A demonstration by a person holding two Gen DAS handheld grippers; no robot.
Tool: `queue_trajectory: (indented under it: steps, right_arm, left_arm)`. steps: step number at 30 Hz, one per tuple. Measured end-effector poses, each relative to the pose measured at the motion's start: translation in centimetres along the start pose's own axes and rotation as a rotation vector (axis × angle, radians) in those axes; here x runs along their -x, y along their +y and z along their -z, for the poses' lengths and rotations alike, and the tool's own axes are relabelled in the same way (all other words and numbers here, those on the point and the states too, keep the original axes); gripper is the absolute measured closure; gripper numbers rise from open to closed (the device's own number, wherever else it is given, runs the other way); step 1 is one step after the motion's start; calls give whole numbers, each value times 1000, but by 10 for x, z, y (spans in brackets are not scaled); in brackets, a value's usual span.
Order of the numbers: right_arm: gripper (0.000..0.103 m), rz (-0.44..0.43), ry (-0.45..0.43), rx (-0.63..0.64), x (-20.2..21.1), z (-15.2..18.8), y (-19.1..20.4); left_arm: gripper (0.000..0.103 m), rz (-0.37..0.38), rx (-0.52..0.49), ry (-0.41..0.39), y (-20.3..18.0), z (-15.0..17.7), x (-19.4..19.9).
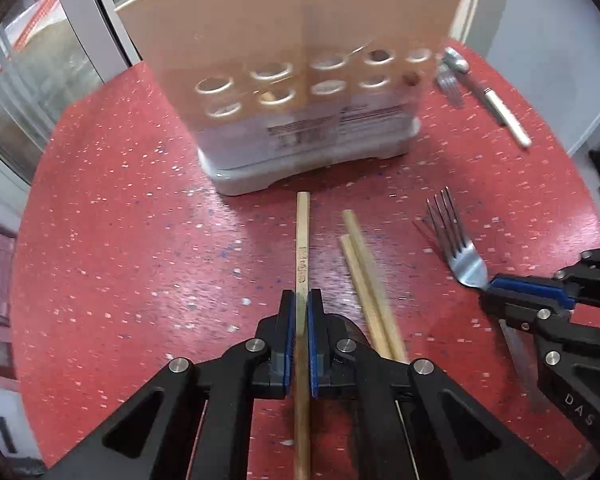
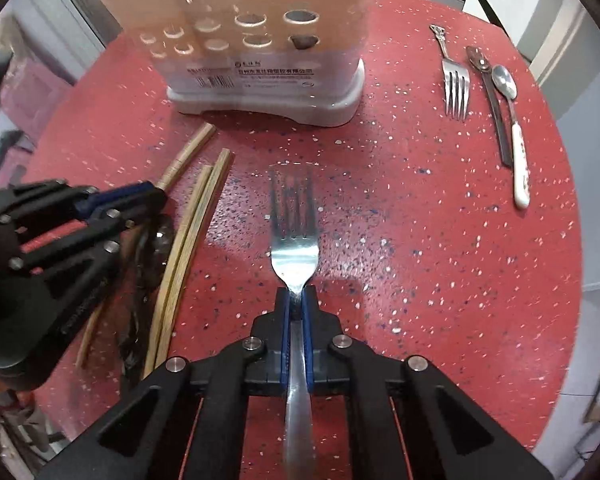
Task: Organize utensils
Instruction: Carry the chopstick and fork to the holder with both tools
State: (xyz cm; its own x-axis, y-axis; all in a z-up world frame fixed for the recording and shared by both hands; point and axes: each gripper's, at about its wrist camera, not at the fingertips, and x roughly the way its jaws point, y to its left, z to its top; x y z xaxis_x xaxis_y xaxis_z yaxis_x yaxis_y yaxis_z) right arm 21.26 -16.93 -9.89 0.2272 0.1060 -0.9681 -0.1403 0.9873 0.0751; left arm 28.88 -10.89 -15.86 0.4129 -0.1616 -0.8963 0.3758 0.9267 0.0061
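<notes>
My left gripper [image 1: 301, 300] is shut on a wooden chopstick [image 1: 302, 236] that points toward the beige utensil holder [image 1: 292, 40] with round holes and a white base. Two more chopsticks [image 1: 366, 276] lie on the red table just right of it. My right gripper [image 2: 296, 296] is shut on the neck of a steel fork [image 2: 294, 236], tines pointing at the holder [image 2: 260, 12]. The right gripper also shows in the left wrist view [image 1: 500, 292], holding the fork [image 1: 452, 236]. The left gripper appears at the left of the right wrist view [image 2: 156, 196].
At the far right of the red speckled table [image 2: 420, 220] lie another fork [image 2: 456, 88], a dark-handled spoon [image 2: 492, 104] and a white-handled spoon [image 2: 514, 128]. A dark utensil [image 2: 156, 248] lies under the left gripper. The round table edge curves close on both sides.
</notes>
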Motion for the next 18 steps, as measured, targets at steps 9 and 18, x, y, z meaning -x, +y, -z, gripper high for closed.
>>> queue_trajectory:
  steps: [9, 18]
  right_arm:
    - [97, -169, -216, -6, 41, 41, -37]
    - [97, -283, -402, -38, 80, 59, -49]
  left_arm:
    - [73, 37, 158, -203, 22, 34, 64]
    - [73, 54, 244, -335, 39, 57, 118]
